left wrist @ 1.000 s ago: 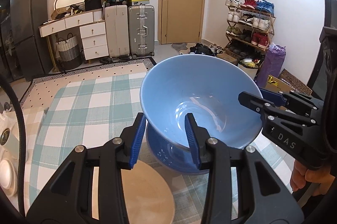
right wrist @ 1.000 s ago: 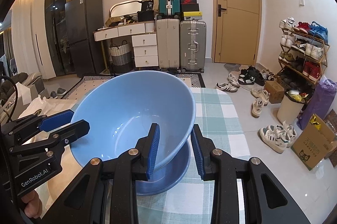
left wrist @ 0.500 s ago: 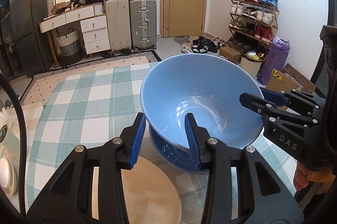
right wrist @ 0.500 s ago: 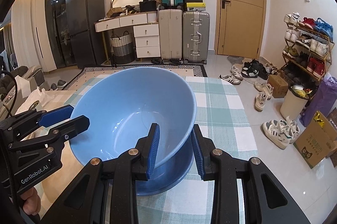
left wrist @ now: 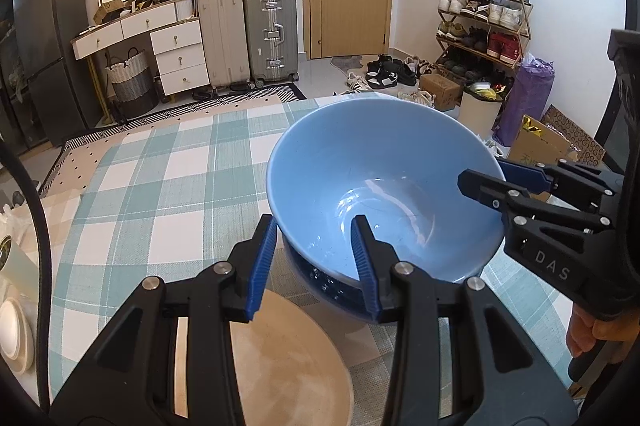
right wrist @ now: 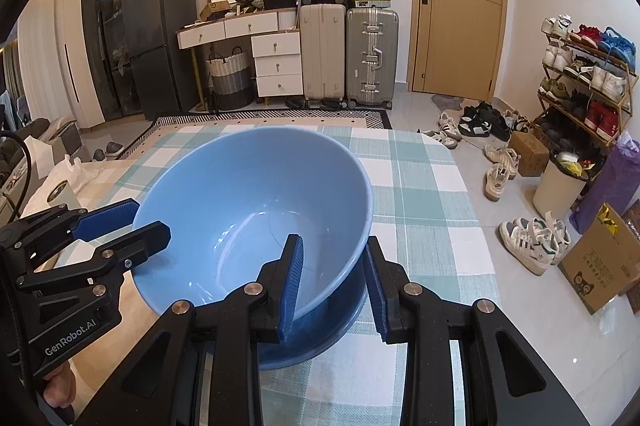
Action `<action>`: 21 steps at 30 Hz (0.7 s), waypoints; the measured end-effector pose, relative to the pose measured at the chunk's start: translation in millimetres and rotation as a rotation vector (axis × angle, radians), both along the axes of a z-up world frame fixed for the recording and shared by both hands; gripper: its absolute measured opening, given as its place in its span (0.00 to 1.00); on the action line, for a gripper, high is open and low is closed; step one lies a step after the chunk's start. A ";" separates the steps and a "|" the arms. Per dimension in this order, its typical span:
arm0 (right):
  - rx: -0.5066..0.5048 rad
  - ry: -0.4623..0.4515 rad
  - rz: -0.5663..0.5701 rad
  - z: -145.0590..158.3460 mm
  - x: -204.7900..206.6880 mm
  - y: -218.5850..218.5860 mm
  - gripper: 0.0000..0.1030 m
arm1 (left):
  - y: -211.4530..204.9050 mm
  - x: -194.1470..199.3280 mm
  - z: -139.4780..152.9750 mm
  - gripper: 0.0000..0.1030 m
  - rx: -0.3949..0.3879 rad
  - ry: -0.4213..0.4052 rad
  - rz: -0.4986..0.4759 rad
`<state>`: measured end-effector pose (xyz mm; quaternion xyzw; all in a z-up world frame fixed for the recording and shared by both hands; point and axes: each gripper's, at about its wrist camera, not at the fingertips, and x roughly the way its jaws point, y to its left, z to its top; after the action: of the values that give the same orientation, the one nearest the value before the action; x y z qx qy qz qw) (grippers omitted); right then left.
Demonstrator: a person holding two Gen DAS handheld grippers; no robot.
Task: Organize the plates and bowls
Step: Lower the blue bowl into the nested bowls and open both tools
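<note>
Glossy light-blue bowl (left wrist: 384,186), round w/ flared wall, sits tilted in a darker blue bowl (right wrist: 320,330) on the teal-white checked cloth (left wrist: 160,194). Left gripper (left wrist: 316,262) and right gripper (right wrist: 332,278) straddle its rim, fingers apart; contact prob. loose. Tan round board (left wrist: 288,358) adjacent. Suitcases (right wrist: 348,54), wooden door (right wrist: 456,2) behind.
</note>
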<state>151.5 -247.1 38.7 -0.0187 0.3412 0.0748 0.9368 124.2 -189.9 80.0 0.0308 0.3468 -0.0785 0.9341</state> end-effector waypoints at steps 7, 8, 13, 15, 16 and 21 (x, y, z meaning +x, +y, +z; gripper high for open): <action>-0.022 0.013 -0.004 -8.8 2.7 2.4 0.30 | 1.0 9.0 -17.9 0.34 0.012 0.007 -0.005; -0.023 0.015 -0.005 -9.3 3.2 2.7 0.30 | 0.7 10.7 -20.3 0.34 0.013 0.007 -0.005; -0.040 0.019 -0.009 -12.9 2.5 3.8 0.30 | -0.9 13.6 -27.6 0.34 0.022 0.014 -0.008; -0.044 0.021 -0.010 -13.8 3.2 5.0 0.30 | -1.6 14.3 -32.0 0.34 0.034 0.011 -0.006; -0.047 0.023 -0.010 -13.7 3.5 5.3 0.30 | -2.3 14.8 -34.5 0.34 0.041 0.011 -0.006; -0.085 0.030 -0.011 -19.5 2.7 7.4 0.30 | -5.2 17.8 -41.9 0.34 0.062 0.011 -0.007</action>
<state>154.2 -239.7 19.2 -0.0556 0.3579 0.0551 0.9305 142.0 -195.2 38.1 0.0603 0.3542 -0.0712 0.9305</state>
